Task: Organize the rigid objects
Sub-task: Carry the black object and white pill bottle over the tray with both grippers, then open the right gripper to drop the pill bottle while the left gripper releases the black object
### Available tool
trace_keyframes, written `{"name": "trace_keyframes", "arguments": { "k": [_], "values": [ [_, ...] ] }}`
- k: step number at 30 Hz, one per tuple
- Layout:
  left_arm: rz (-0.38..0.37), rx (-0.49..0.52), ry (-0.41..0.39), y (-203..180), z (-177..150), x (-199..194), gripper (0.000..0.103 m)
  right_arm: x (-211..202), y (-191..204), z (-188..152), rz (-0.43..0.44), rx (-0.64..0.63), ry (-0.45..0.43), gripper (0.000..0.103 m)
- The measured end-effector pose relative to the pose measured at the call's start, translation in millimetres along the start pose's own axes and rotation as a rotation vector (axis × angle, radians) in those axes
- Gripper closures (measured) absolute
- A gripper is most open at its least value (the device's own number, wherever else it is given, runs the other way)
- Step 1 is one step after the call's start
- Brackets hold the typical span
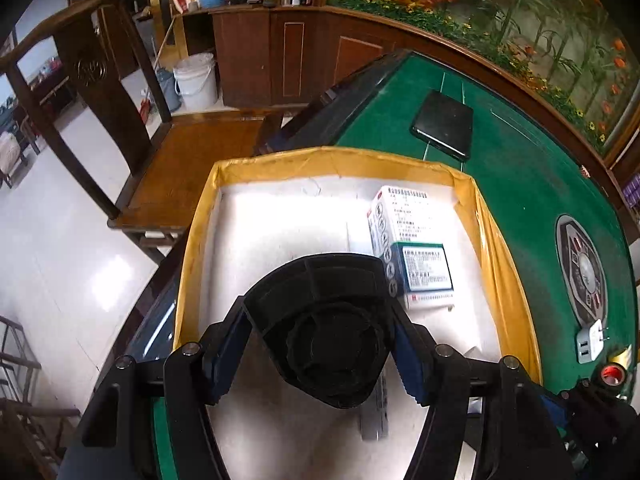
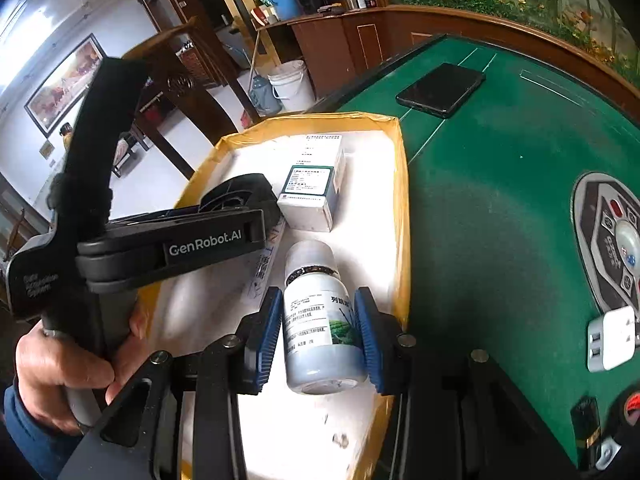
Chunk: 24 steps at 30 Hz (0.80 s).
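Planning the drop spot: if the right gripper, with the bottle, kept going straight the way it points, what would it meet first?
Probably the white floor of the yellow-rimmed box, then the small green-labelled carton beyond the bottle held in the right gripper; depth is unclear.

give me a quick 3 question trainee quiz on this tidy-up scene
1. True or false: the right gripper is shut on a white bottle.
2. What does the left gripper hold? A) a black plastic part B) a phone C) a charger
3. Where does the black phone lie: in the yellow-rimmed white box or on the green table?

Key
1. True; both blue pads press its sides.
2. A
3. On the green table, beyond the box.
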<state>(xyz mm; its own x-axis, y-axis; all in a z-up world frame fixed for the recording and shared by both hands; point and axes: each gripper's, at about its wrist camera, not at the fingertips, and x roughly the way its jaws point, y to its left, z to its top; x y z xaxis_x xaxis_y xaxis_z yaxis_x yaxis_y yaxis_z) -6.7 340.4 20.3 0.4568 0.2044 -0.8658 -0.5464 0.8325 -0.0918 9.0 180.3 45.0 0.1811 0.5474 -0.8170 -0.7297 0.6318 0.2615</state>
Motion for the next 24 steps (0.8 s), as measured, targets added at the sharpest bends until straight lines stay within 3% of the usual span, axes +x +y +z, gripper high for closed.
{"name": "trace_keyframes", "arguments": {
  "k": [6, 10, 16, 24],
  "values": [
    [0.047, 0.018, -0.013, -3, 12, 8, 0.032, 12, 10, 5, -0.033, -0.038, 0.006, 0.067],
    [0.027, 0.01, -0.011, 0, 15, 11, 0.032, 18, 16, 7, -0.046, -0.077, -0.003, 0.066],
    [0.001, -0.006, -0.009, 1, 14, 8, 0.028, 13, 16, 6, -0.012, -0.074, -0.011, 0.056],
    [-0.033, -0.027, -0.042, 2, 5, -10, 0.028, -11, -1, 3, 0.046, -0.016, -0.047, 0.056]
  ]
}}
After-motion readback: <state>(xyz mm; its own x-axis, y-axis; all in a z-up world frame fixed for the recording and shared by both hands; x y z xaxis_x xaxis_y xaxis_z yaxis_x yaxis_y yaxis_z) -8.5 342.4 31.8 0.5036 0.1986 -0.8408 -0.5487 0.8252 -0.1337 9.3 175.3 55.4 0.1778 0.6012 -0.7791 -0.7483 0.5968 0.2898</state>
